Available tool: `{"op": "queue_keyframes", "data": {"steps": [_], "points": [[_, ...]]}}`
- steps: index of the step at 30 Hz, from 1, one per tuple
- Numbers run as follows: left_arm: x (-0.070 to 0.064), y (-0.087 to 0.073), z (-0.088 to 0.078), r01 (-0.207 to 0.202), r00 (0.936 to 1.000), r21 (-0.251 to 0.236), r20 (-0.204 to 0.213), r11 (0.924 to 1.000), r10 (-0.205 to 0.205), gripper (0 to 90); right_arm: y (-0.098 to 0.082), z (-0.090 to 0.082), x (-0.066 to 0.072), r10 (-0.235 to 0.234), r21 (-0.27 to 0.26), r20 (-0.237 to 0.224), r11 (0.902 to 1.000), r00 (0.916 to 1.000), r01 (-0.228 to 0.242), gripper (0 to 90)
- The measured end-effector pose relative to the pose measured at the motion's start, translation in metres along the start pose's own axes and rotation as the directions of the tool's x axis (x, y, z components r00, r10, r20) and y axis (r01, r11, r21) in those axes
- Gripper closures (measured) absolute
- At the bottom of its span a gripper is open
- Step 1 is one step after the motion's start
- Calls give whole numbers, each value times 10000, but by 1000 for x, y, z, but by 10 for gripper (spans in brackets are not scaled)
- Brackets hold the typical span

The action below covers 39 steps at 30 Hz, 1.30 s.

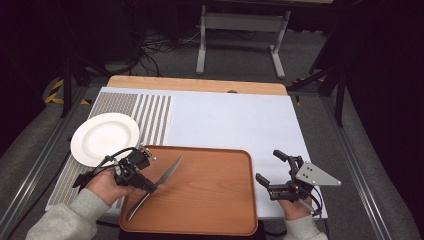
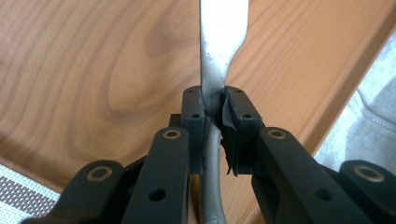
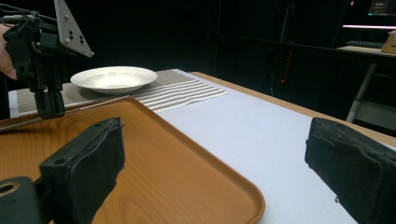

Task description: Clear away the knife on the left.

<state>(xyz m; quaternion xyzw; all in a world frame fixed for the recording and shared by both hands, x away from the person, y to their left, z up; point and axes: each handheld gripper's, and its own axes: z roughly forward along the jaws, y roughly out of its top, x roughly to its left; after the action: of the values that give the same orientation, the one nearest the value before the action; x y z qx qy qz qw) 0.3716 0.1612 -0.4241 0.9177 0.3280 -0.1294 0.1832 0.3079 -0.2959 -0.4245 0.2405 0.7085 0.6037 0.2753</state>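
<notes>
While my left jaws pinch the knife at its neck, my right jaws hang wide and empty.

From the high view, my left gripper (image 1: 150, 186) holds the knife (image 1: 159, 183) over the left part of the wooden tray (image 1: 215, 190), blade pointing up toward the far side, handle trailing back to the near rim; the white plate (image 1: 104, 137) sits just beyond on the striped mat (image 1: 150, 117), and my right gripper (image 1: 272, 170) waits off the tray's right edge above the table (image 1: 235, 120). In the left gripper view, the pads are closed on the narrow waist between blade and handle: stiff, smooth metal, likely slippery and inclined to pivot, so I judge a hold nearer the handle's middle steadier. In the right gripper view, my jaws stand far apart with nothing between them.
</notes>
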Motion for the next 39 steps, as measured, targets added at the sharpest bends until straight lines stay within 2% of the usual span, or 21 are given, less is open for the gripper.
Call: {"op": "queue_keyframes", "data": {"steps": [3,5,8,9,13,17,21,29,30,35,39], "points": [[1,0,2,184,9998,3,-64,9998,-184,797,0,0,0,-15,26,-9,10000,10000,15,54],[2,0,7,304,9990,72,-324,9995,-301,797,0,0,1,19,1,-3,10000,10000,-19,54],[3,1,9,324,9988,126,-363,9994,-319,797,0,0,0,-5,-30,13,10000,10000,5,54],[2,1,9,442,9983,227,-385,9988,-433,797,0,0,0,-23,-37,2,10000,10000,23,54],[2,1,13,409,9981,176,-472,9990,-400,796,0,-1,0,-4,-21,0,10000,10000,4,54],[1,1,18,422,9975,500,-594,9979,-392,796,0,-1,0,-11,-26,-26,10000,10000,11,54],[0,1,21,426,9972,623,-645,9971,-385,796,0,-1,0,19,-29,-9,10000,10000,-19,54],[0,2,21,486,9966,588,-690,9971,-446,795,1,-1,-1,2,-27,-9,10000,10000,-2,54],[0,2,21,406,9965,650,-756,9971,-357,795,0,-1,-1,-6,-29,-3,10000,10000,5,54],[-2,2,23,536,9961,707,-740,9961,-483,794,0,-1,0,-17,0,-33,10000,10000,17,54],[-2,2,23,391,9963,666,-796,9970,-337,787,0,-1,0,-20,16,-25,10000,10000,20,54]]}}
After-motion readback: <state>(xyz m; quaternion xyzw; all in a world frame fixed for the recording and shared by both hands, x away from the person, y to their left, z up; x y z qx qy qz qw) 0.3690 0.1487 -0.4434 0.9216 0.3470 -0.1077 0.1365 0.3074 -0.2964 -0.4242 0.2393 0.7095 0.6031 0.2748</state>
